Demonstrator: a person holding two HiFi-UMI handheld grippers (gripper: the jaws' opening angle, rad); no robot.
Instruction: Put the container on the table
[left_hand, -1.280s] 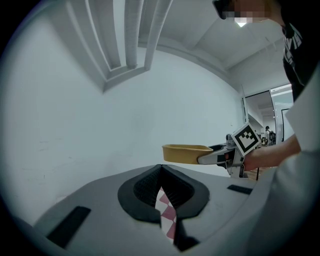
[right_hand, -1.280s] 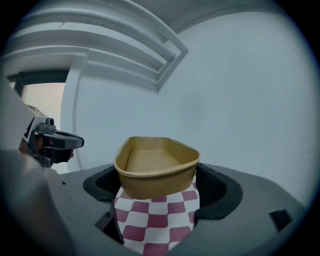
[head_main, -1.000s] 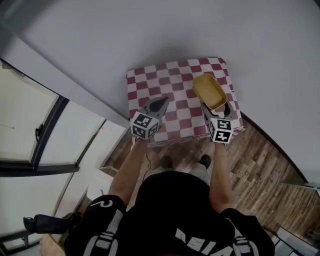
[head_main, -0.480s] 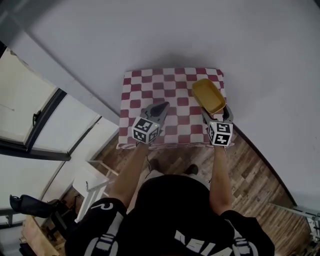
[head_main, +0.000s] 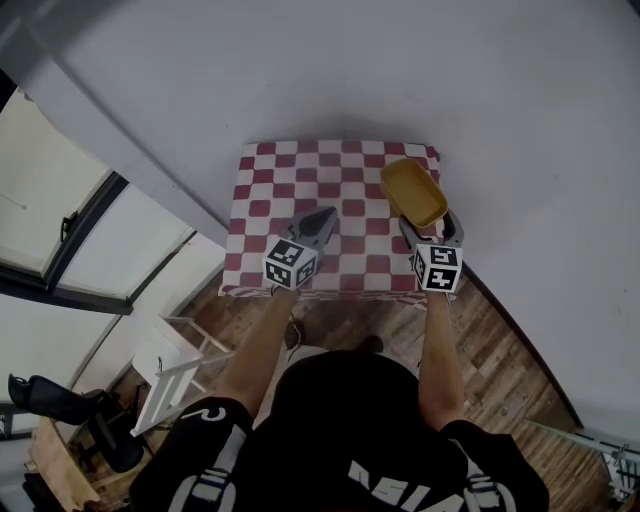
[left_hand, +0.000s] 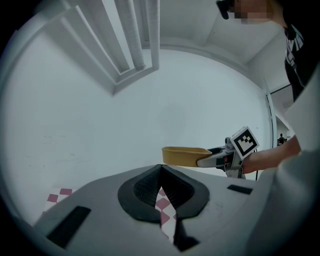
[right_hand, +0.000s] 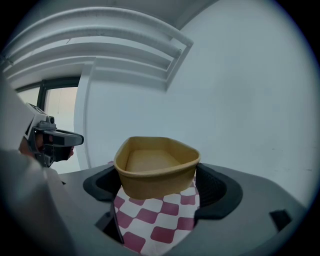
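Yellow, thin-walled and empty, the container (head_main: 413, 191) hangs over the right side of the checked table (head_main: 300, 165), pinched at its near end by the right gripper (head_main: 430, 226); it looks light and crushable, so a gentle hold suits; the left gripper (head_main: 318, 222) hovers closed, empty.

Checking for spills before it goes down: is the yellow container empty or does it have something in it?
Empty: the right gripper view looks into the yellow container and shows only its bare floor and walls.
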